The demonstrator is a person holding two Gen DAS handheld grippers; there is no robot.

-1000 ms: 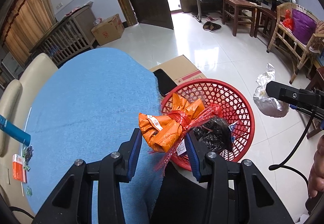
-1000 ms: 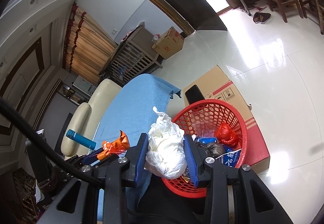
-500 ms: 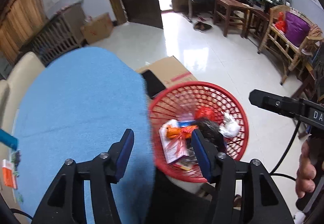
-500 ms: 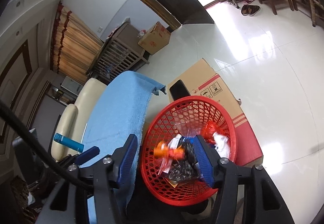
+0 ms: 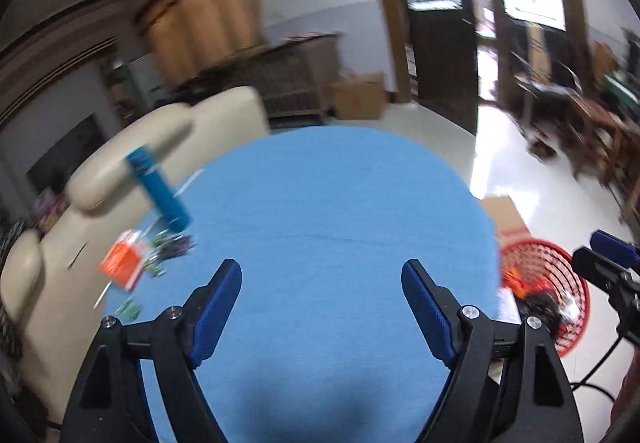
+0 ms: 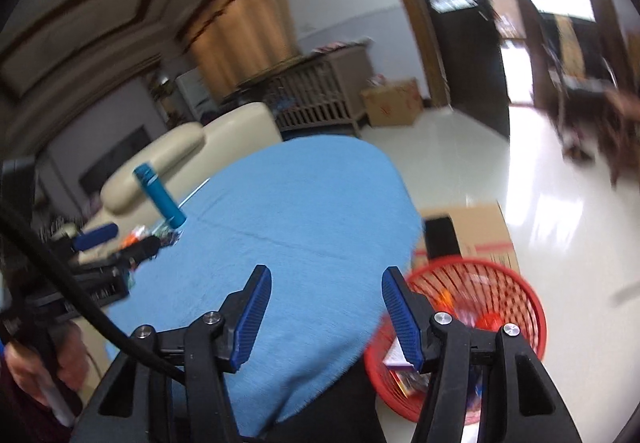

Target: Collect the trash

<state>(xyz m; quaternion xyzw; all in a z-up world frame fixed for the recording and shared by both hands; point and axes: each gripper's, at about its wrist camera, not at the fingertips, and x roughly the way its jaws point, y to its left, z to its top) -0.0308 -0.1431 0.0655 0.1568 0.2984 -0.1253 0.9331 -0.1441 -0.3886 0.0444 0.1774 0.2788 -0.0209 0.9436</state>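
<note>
Both views are blurred by motion. My left gripper (image 5: 322, 307) is open and empty above the blue cloth on the table (image 5: 320, 203). My right gripper (image 6: 326, 307) is open and empty over the cloth's right edge (image 6: 304, 211). The red mesh basket (image 5: 560, 275) stands on the floor at the right, with orange and dark trash inside; it also shows in the right wrist view (image 6: 516, 291). An orange packet (image 5: 122, 267) and small green wrappers (image 5: 168, 251) lie at the cloth's left edge, beside an upright blue cylinder (image 5: 158, 191).
A cream sofa (image 5: 120, 171) runs behind the table on the left. A cardboard box (image 6: 476, 231) lies on the white floor behind the basket. My left gripper shows at the left of the right wrist view (image 6: 96, 239). Wooden chairs stand far right.
Both grippers let their trash fall into the basket, opened, then swung left and up, away from the basket toward the table and the wrappers at its left edge.
</note>
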